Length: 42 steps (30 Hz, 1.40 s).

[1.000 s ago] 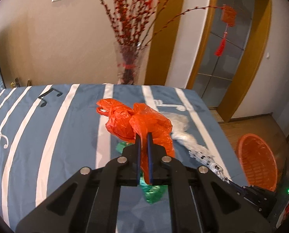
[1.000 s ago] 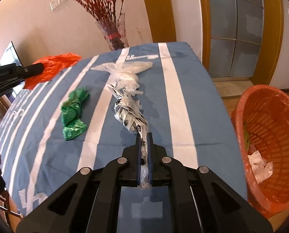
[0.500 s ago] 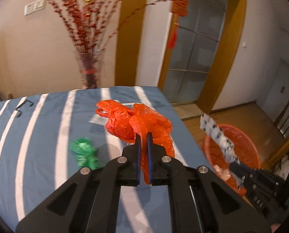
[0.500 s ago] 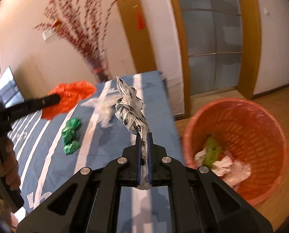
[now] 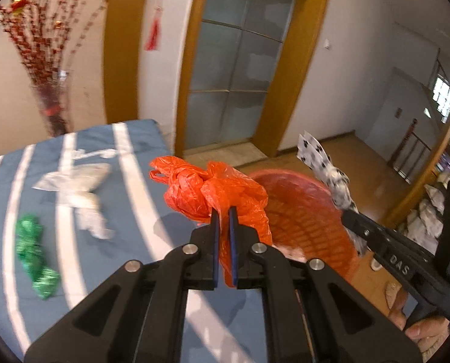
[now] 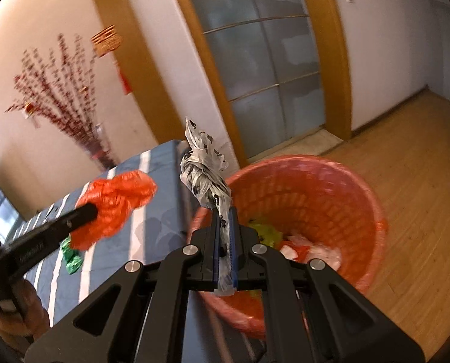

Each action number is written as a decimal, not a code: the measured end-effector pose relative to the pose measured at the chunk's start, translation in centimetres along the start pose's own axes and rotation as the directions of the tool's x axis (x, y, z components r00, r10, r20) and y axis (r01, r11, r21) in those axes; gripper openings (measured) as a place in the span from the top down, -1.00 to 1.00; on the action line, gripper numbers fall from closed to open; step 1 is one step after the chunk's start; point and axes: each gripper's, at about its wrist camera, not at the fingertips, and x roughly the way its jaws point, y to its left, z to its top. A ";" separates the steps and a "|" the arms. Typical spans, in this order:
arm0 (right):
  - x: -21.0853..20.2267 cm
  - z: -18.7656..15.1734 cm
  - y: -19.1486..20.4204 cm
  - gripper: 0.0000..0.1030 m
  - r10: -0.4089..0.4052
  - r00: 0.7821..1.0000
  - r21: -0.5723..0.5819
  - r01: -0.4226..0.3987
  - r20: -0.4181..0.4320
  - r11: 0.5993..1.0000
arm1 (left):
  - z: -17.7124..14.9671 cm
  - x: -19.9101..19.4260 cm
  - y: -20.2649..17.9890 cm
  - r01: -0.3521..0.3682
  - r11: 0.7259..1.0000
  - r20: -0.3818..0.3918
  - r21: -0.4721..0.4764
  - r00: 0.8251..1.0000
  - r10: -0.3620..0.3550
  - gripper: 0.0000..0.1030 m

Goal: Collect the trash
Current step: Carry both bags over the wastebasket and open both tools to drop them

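My left gripper [image 5: 224, 211] is shut on a crumpled orange plastic bag [image 5: 213, 190], held in the air near the table's right edge. My right gripper [image 6: 224, 211] is shut on a twisted white bag with black spots [image 6: 203, 175], held over the near rim of the orange basket [image 6: 340, 193]. That basket stands on the floor beside the table and holds several scraps. In the left wrist view the spotted bag [image 5: 325, 169] and the right gripper [image 5: 347, 214] hang over the orange basket [image 5: 309, 211]. In the right wrist view the orange bag [image 6: 116, 202] sits at the left gripper's tip.
A green foil wrapper [image 5: 34, 257] and a clear plastic bag [image 5: 76, 190] lie on the blue striped tablecloth [image 5: 140, 181]. A vase of red branches [image 5: 49, 106] stands at the table's far end. Beyond are a glass door [image 5: 237, 69] and wooden floor [image 6: 406, 157].
Both grippers have swung right from over the table toward the basket, each carrying its bag. The spotted bag was lifted off the cloth and now hangs over the basket.
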 end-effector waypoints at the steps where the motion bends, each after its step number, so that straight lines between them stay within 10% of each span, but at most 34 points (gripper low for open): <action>1: -0.1 0.1 -0.8 0.88 -0.005 1.000 0.018 0.005 -0.001 1.000 | -0.1 0.5 -0.7 0.013 1.000 -0.007 0.006 1.000 -0.013 0.86; 15: 1.0 0.2 -5.8 0.84 -0.021 1.000 0.129 0.023 -0.016 0.991 | -1.5 6.5 -6.2 0.121 0.991 -0.112 0.048 0.987 -0.115 0.84; 20: 1.1 -0.1 -6.5 0.31 -0.030 0.999 0.142 0.031 -0.014 0.989 | -2.4 7.7 -6.5 0.103 0.993 -0.140 0.053 0.986 -0.095 0.54; 42: 1.3 -1.2 -2.5 0.29 -0.031 0.999 0.037 0.033 -0.042 0.999 | -3.6 2.7 3.7 -0.195 0.981 -0.077 0.018 0.978 0.196 0.02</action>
